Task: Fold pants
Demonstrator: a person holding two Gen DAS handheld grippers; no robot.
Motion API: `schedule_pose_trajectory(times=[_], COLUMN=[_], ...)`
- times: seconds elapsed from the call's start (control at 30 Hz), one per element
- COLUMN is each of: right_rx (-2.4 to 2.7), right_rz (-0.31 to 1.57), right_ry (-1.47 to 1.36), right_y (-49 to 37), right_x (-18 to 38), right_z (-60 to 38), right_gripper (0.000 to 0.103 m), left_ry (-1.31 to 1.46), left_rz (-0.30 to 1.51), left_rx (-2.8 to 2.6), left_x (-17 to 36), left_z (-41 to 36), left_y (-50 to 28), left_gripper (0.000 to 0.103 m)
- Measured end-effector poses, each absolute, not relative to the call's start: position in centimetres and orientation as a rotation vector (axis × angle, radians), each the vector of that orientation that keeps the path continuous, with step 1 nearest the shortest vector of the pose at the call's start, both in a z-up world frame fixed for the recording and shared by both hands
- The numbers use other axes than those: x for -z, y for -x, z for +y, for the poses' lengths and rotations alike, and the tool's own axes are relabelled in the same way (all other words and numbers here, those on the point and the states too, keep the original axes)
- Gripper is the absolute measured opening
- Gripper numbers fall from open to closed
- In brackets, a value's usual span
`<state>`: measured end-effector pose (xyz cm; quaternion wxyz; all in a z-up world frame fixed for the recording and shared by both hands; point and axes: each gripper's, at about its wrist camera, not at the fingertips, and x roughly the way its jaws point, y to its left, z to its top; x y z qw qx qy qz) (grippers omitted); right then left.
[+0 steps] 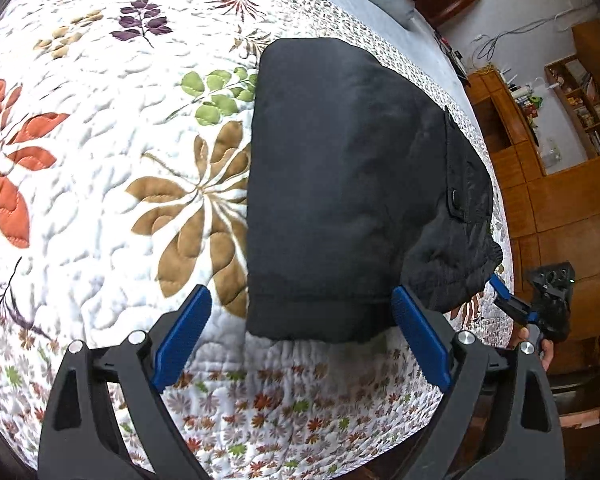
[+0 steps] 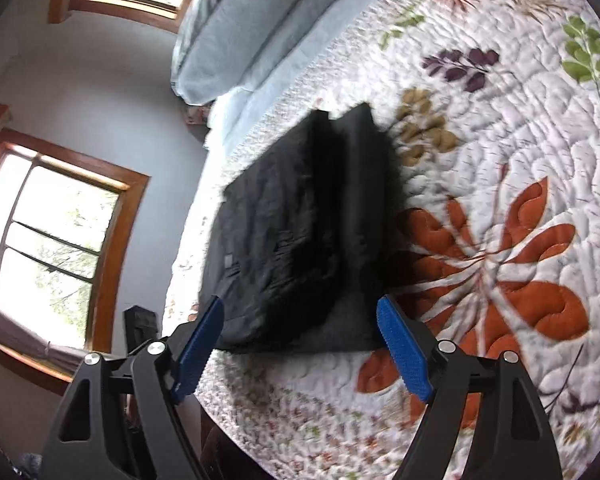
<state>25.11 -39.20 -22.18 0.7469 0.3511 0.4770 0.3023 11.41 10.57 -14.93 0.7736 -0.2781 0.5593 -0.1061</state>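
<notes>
The black pants (image 1: 340, 200) lie folded into a thick, short bundle on the flowery quilt (image 1: 100, 200), close to the side of the bed where the person stands. The folding looks nearly done or done, because the legs are tucked in and only a neat block shows.

The left gripper (image 1: 300, 332) has its blue fingers (image 1: 182, 336) spread wide, with nothing between them. It sits just in front of the near edge of the bundle, not touching it. The right gripper (image 2: 300, 344) is spread wide too, and its blue fingers (image 2: 404, 352) pinch nothing; the near edge of the pants sits just past the tips. In the left view you can also see the right gripper out at the waistband side, with a bit of a hand (image 1: 548, 350) behind it (that view shows only a small part of it).

I think both grippers are held open and back so the pants can rest without being pulled out of shape.

The waistband end (image 1: 460, 248) looks a bit puffy and lumpy, and it lies near the quilt's edge, so a push that way could slide it off. On the other side the quilt is wide and bare. Grey pillows (image 2: 236, 28) lie far up the bed, well apart from the pants.
</notes>
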Motion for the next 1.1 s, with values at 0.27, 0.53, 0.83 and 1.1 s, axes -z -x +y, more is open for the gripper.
schedule_pose_trajectory(times=[0.27, 0.53, 0.83, 1.1], right_rx=[-0.64, -0.603, -0.619, -0.606], right_rz=[1.128, 1.143, 1.122, 1.124], right_ry=[-0.751, -0.758, -0.721, -0.699], right_y=[-26.9, -27.4, -26.2, -26.1], right_x=[23.0, 24.6, 24.0, 23.6], right_z=[-35.1, -35.3, -35.2, -34.8], right_gripper=[0.071, 0.031, 0.012, 0.013], left_ry=[0.588, 0.454, 0.253, 0.205], left_rz=[1.221, 1.17, 1.079, 1.036], left_rx=[0.234, 0.186, 0.138, 0.119], left_x=[15.4, 13.5, 10.9, 10.9], left_z=[10.0, 8.7, 5.7, 5.2], left_y=[-11.1, -11.2, -10.8, -10.4], left_gripper=[0.091, 0.091, 0.091, 0.091])
